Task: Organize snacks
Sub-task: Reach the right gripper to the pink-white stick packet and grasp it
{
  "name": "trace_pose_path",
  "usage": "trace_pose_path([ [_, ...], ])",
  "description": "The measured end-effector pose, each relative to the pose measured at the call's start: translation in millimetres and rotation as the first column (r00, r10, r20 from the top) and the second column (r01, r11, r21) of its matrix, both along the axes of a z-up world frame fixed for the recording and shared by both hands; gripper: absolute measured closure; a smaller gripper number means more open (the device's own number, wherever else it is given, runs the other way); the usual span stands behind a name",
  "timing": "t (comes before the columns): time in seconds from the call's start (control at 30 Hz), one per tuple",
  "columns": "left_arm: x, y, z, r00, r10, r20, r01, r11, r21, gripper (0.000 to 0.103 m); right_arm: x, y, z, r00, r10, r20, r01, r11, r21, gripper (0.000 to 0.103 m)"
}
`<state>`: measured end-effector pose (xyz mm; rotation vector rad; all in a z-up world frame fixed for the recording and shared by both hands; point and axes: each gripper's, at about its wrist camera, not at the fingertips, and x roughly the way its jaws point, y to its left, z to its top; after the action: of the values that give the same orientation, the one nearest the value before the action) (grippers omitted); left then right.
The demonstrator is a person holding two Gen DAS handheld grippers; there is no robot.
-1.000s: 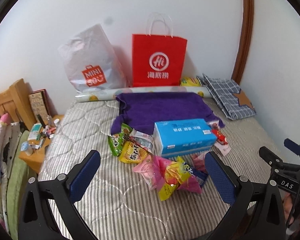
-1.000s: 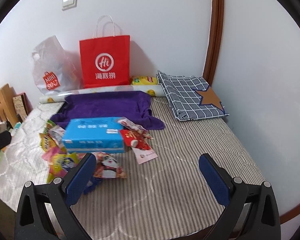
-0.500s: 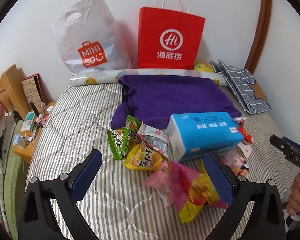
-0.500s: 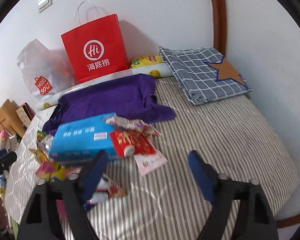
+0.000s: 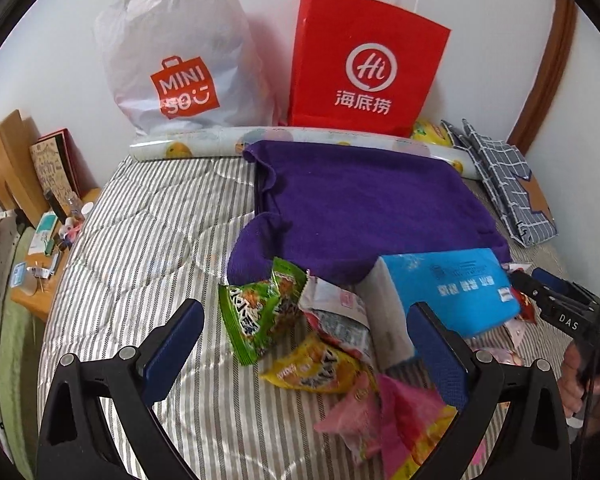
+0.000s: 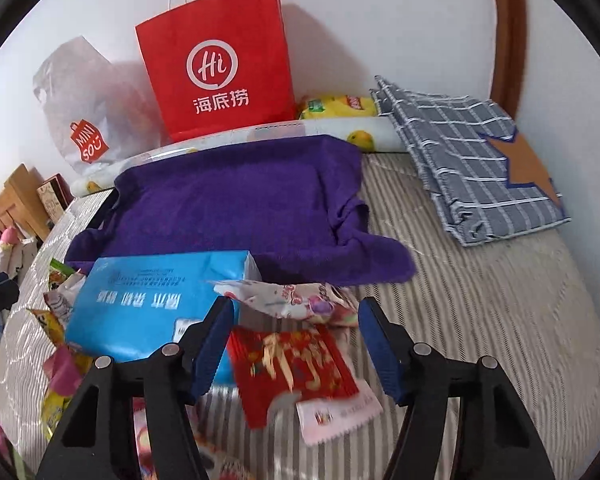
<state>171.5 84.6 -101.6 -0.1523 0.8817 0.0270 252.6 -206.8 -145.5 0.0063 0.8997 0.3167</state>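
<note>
Red wrapper (image 6: 290,368) right between my right tongs (image 6: 296,342), jaws spread wide, nothing gripped, hovering just above it with a pale packet (image 6: 292,300) beyond the tips. Blue tissue box (image 6: 156,300) sits touching the red one's left side. My left tongs (image 5: 306,354) are wide apart too, empty, framing the green bag (image 5: 260,312), the yellow bag (image 5: 320,368) and a silvery one (image 5: 340,320) on the striped bed (image 5: 148,248). Pink packet (image 5: 384,420) lies nearest, by the right finger (image 5: 440,360). Purple towel (image 5: 364,208) spreads behind the heap.
</note>
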Motion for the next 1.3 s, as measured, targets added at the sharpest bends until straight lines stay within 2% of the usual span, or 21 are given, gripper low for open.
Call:
trace_pose_path([
  [0.13,7,4,-4,1.0,-0.012,-0.003,0.012,1.0,-0.01,0.002,14,0,-7,1.0,0.018,0.01,-0.018,0.999,0.031,0.04],
  [0.33,16,7,-7,1.0,-0.018,0.004,0.018,0.999,-0.028,0.002,37,-6,-15,1.0,0.004,-0.007,-0.004,1.0,0.024,0.042],
  [0.5,23,11,-7,1.0,-0.023,0.007,0.024,0.998,-0.05,0.002,51,-3,-34,0.997,0.014,-0.074,-0.017,0.999,-0.028,0.071],
  [0.6,23,13,-7,1.0,-0.025,0.009,0.026,0.999,-0.041,0.002,45,-4,-34,1.0,-0.003,-0.023,0.003,1.0,-0.021,0.08],
  [0.77,20,20,-6,1.0,-0.013,0.001,0.013,0.999,-0.038,0.002,35,-10,-17,1.0,-0.015,0.008,0.015,1.0,0.006,0.081],
  [0.93,12,26,-1,1.0,0.004,0.0,-0.004,0.999,-0.033,0.002,16,-28,18,0.997,-0.061,0.052,0.06,0.998,0.023,0.081],
  [1.1,0,23,1,1.0,-0.002,0.002,0.002,1.0,-0.021,0.002,-11,-45,30,0.996,-0.086,-0.001,0.086,0.995,-0.06,0.081],
  [1.3,-10,21,-3,1.0,-0.001,-0.015,0.001,1.0,-0.022,0.002,-49,-55,3,0.988,-0.087,-0.128,0.074,0.991,-0.109,0.081],
])
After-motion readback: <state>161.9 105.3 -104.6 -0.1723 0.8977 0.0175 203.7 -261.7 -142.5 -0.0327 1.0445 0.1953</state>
